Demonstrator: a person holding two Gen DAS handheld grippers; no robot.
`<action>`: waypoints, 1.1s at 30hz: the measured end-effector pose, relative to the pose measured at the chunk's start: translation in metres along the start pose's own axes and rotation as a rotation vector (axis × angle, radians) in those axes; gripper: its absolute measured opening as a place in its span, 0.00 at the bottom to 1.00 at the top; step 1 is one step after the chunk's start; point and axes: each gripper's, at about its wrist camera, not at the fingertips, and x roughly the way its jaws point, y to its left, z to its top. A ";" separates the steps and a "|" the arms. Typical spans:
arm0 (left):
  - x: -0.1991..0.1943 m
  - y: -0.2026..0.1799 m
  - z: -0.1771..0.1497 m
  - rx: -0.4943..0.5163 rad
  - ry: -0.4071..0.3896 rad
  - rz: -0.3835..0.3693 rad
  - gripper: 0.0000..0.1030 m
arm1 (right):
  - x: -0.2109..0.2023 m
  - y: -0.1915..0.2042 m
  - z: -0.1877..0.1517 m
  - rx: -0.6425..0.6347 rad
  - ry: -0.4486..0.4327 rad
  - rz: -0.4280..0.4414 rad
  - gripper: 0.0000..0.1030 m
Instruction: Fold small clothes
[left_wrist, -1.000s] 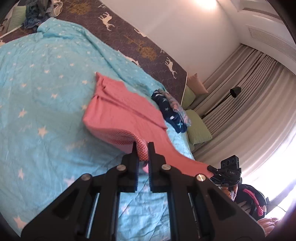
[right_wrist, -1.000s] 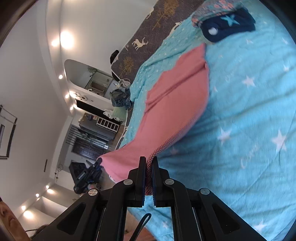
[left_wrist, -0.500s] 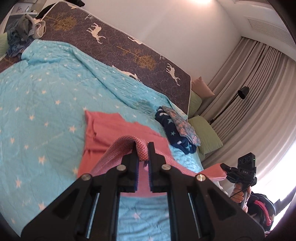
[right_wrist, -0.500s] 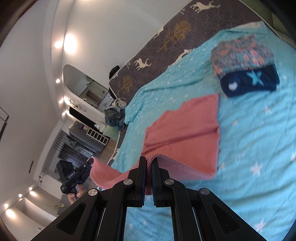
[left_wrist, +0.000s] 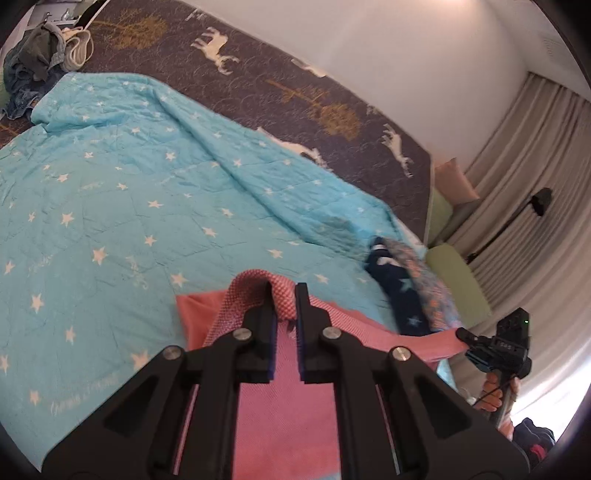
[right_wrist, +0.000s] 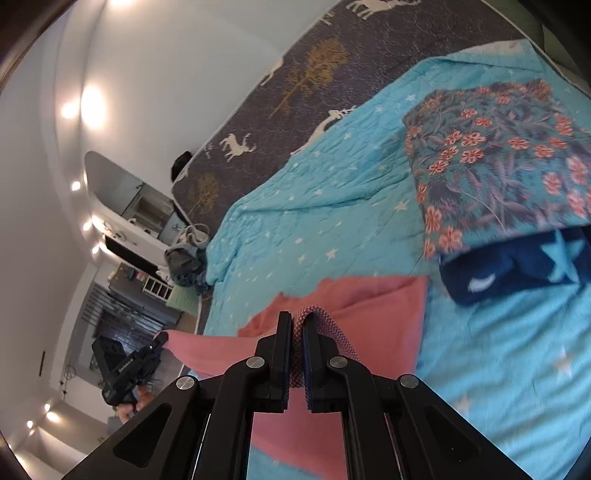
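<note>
Left gripper (left_wrist: 283, 295) clenched on pink garment (left_wrist: 288, 413) hem, right gripper (right_wrist: 297, 325) likewise pinching its checked edge. Garment partly lifted, far end lying flat on star quilt (left_wrist: 122, 206). Folded floral cloth (right_wrist: 495, 155) atop navy star cloth (right_wrist: 517, 269) on quilt, just beside garment.

The tongs (left_wrist: 283, 299) hide much of the pink garment (left_wrist: 295, 417).

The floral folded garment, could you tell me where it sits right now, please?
In the right wrist view the floral folded garment lies upper right on the blue star quilt, stacked on a navy star garment, beyond the pink garment.
</note>
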 end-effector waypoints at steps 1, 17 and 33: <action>0.018 0.007 0.002 -0.005 0.017 0.018 0.09 | 0.011 -0.006 0.005 0.007 0.005 -0.022 0.06; 0.069 0.067 0.013 -0.179 0.023 0.101 0.40 | 0.023 -0.019 -0.014 -0.195 -0.034 -0.303 0.25; 0.152 -0.007 -0.047 0.136 0.317 0.091 0.41 | 0.150 0.025 -0.021 -0.400 0.197 -0.483 0.26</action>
